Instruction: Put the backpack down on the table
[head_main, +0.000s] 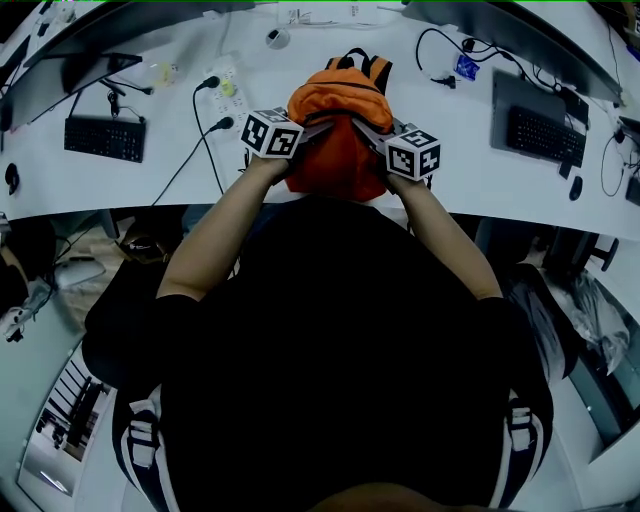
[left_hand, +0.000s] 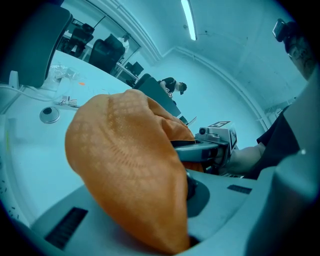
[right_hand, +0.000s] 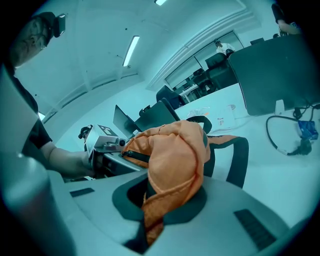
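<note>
Surface: long white table (head_main: 180, 185). It carries a black keyboard (head_main: 104, 138) at left, a second keyboard (head_main: 545, 134) at right, a white power strip (head_main: 228, 88) with black cables, and a small round disc (head_main: 277, 38) near the far edge. Dark monitors stand along the far side. The room is an open office with ceiling light strips (left_hand: 189, 20) and black chairs (left_hand: 107, 52) beyond the table.

Task object: orange backpack (head_main: 338, 130), centred over the table between the power strip and the right keyboard. It is bunched up and held by its top fabric. No view shows whether its base touches the table.

Tools: the left gripper (head_main: 322, 126) is pressed together on a fold of the orange fabric. The right gripper (head_main: 366, 127) does the same from the opposite side. Both marker cubes sit just beside the bag.

View differences:
- Head view alone gives the whole desk layout and the person's black shirt.
- Left gripper view shows the weave of the fabric bulging over its jaws, with the right gripper just behind the bag.
- Right gripper view shows the black shoulder straps (right_hand: 235, 155) on the far side, a dark zip line (right_hand: 136, 156) and a looped cable (right_hand: 280, 135) under a monitor (right_hand: 275, 75).

Container: only the backpack. Its contents are not visible in any view.
</note>
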